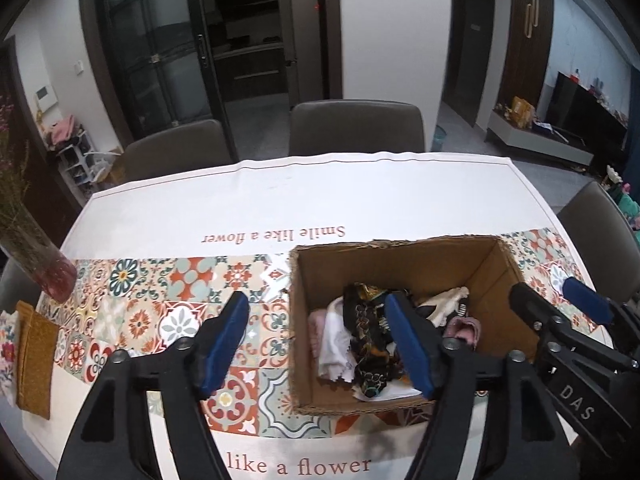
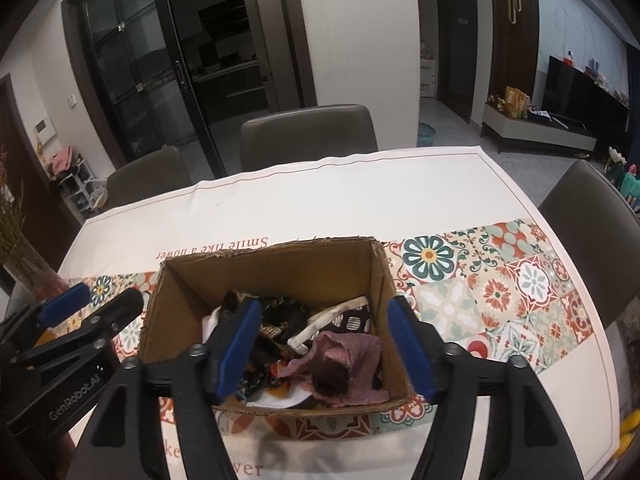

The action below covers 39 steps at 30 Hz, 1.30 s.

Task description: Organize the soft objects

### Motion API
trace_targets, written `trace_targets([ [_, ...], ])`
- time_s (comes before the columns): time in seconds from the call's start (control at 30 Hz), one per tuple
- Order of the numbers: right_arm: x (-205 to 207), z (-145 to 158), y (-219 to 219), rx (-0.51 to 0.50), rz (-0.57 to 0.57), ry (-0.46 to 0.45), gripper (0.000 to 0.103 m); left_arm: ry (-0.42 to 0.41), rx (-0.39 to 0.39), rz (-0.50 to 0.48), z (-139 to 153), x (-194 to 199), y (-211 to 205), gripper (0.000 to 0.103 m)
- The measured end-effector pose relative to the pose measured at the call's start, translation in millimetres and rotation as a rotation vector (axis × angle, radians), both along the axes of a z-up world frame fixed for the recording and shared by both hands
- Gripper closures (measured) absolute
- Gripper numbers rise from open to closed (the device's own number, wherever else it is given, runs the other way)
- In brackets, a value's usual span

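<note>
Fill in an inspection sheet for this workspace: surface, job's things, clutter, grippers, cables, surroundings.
Surface: table under a white cloth with a tile-pattern band.
Job's things: open cardboard box holding mixed cloths; pink cloth lies on top near the front right corner.
Clutter: folded mustard cloth at the left edge; vase of dried stems.
Grippers: left gripper open, one finger over the box; right gripper open above the box; neither holds anything.
Cables: nothing seen.
Surroundings: grey chairs, glass doors, TV stand.
</note>
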State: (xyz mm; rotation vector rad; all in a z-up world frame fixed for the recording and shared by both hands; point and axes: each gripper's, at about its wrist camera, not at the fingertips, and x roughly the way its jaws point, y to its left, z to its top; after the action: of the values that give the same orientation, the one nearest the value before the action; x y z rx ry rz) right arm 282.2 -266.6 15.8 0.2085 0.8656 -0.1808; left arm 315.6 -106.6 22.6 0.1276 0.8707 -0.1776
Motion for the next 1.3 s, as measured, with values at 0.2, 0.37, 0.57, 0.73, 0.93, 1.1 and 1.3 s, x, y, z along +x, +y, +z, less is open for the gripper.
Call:
trace_targets([
  [0.2, -3, 4, 1, -0.021, -0.014, 0.002, 0.029, -0.016, 0.017, 0.031, 3, -2, 4, 0.019],
  [0.37, -8, 5, 1, -0.02, -0.015, 0.007, 0.029, -0.026, 0.03, 0.049, 5, -8, 9, 0.013],
  [0.57, -19, 13, 5, -0.024, -0.012, -0.002, 0.029, -0.021, 0.027, 0.057, 8, -16, 13, 0.013],
  [0.73, -34, 22, 11, -0.032, -0.011, -0.017, 0.028, -0.037, 0.025, 0.066, 16, -31, 19, 0.011],
  [0.93, -58, 32, 18, -0.042, -0.006, -0.033, 0.028, -0.063, 0.017, 0.071, 26, -58, 26, 0.01],
  [1.1, -81, 38, 20, -0.053, -0.012, -0.046, 0.028, -0.079, 0.017, 0.065, 30, -79, 28, 0.01],
  [1.3, -108, 43, 23, -0.068, -0.02, -0.061, 0.028, -0.094, 0.008, 0.057, 33, -107, 32, 0.009],
])
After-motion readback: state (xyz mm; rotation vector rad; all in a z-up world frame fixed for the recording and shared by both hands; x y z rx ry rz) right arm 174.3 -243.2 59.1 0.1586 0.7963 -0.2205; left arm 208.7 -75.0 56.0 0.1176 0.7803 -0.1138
